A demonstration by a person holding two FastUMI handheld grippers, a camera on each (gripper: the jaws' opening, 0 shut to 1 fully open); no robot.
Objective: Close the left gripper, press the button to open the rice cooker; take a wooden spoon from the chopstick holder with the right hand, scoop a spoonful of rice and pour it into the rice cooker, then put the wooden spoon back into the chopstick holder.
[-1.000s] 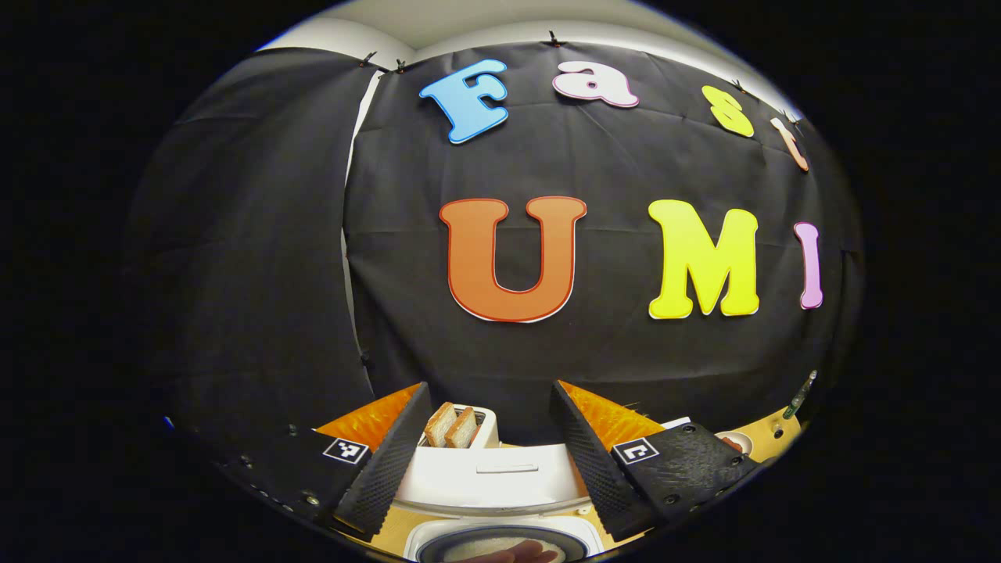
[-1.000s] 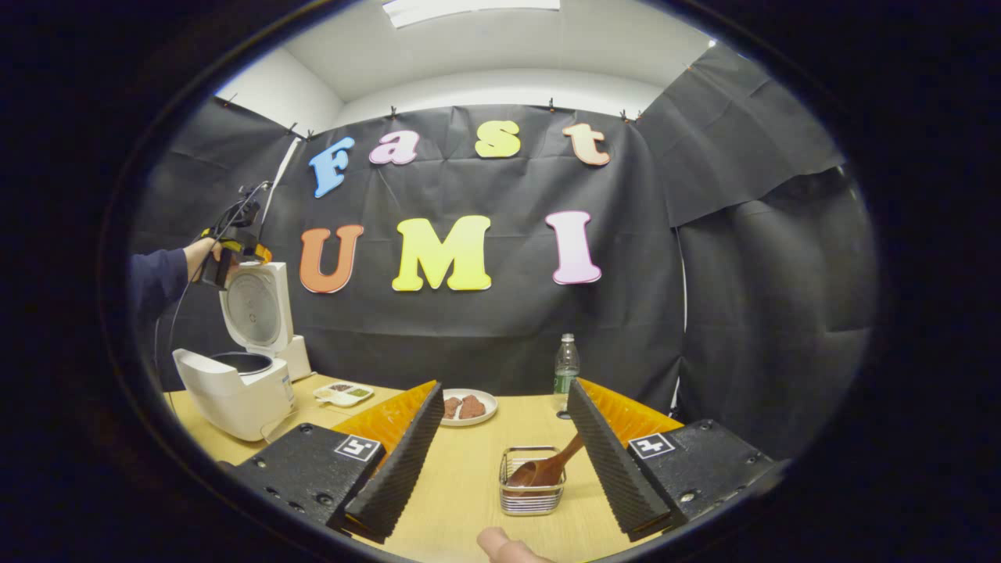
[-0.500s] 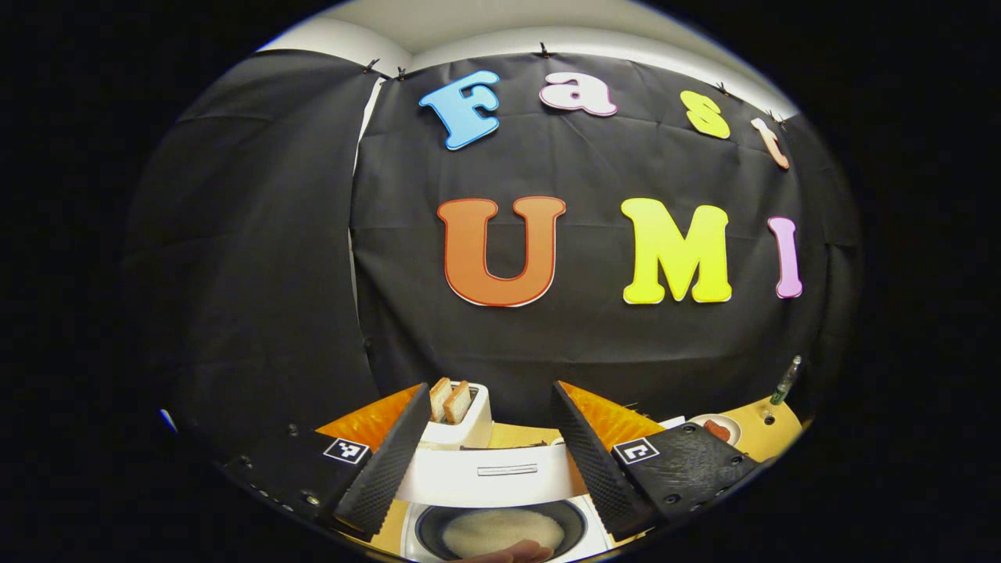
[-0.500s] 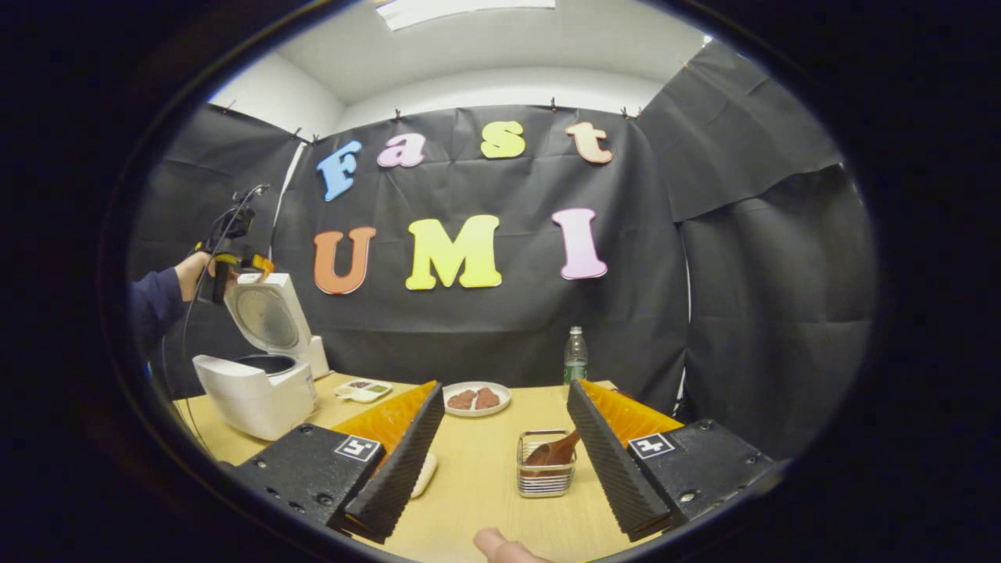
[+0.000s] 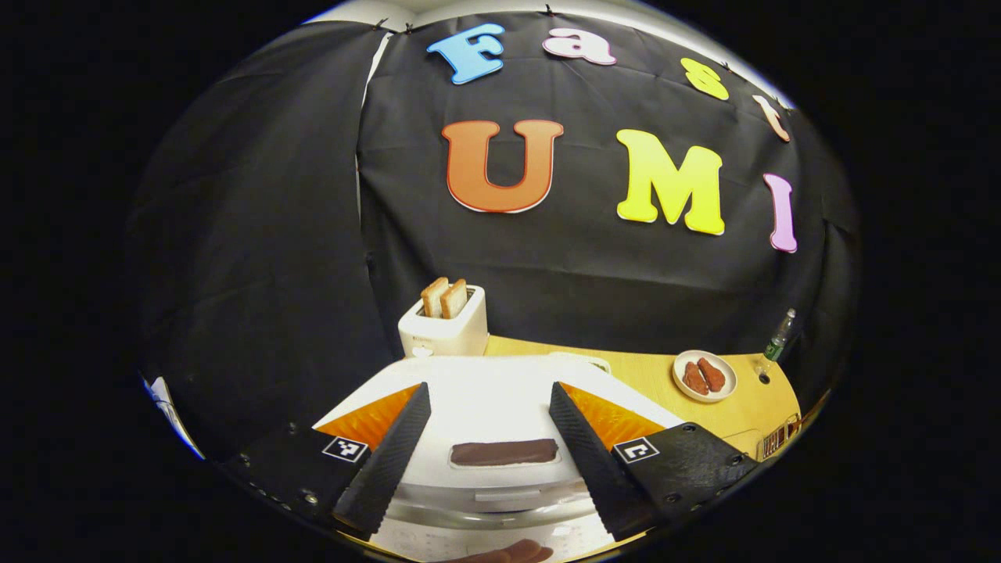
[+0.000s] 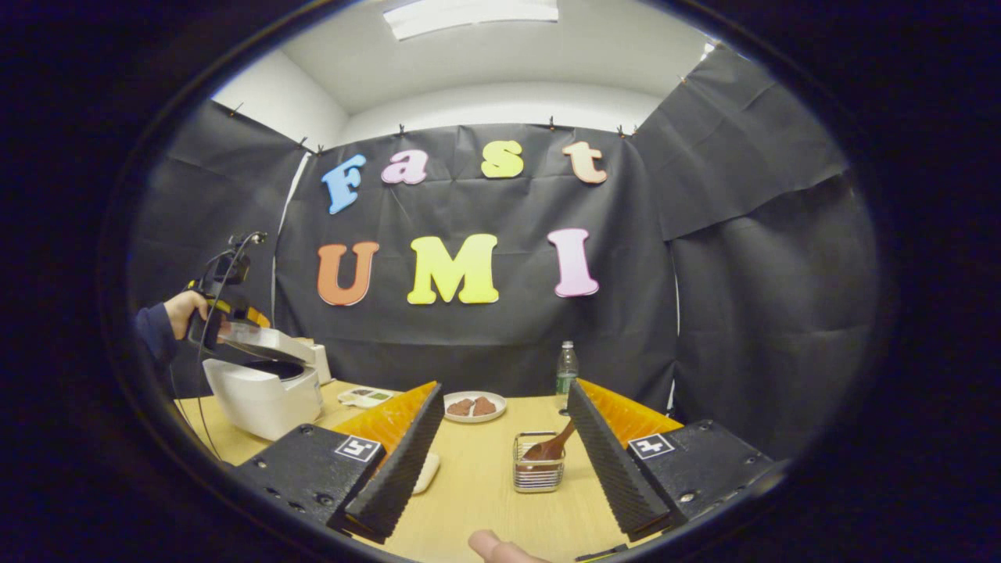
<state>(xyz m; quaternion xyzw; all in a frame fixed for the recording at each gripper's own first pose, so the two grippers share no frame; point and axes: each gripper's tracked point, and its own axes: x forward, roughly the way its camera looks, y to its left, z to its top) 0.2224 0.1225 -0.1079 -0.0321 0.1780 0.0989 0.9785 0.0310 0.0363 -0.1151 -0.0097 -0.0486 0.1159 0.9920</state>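
Observation:
The white rice cooker [image 6: 262, 395] stands at the table's left, its lid [image 6: 258, 342] tilted low over the pot with a narrow gap left. In the left gripper view the lid's top [image 5: 485, 414] and its dark strip [image 5: 504, 452] lie just beneath my left gripper [image 5: 489, 391], which is open with nothing between the fingers. The right gripper view shows that gripper [image 6: 227, 313], held by a hand [image 6: 184, 305], at the lid's raised edge. The wooden spoon [image 6: 551, 448] leans in the wire chopstick holder [image 6: 538, 473]. My right gripper [image 6: 504, 387] hangs open in front of the holder.
A white toaster [image 5: 443, 324] with two bread slices stands behind the cooker. A plate [image 6: 471, 407] of brown pieces, a water bottle [image 6: 565, 374] and a small white tray [image 6: 366, 397] sit farther back. A pale object [image 6: 426, 473] lies by my right gripper's left finger.
The cooker's lid has swung from upright down to almost shut, and my left gripper has come down with it. The right gripper has barely moved.

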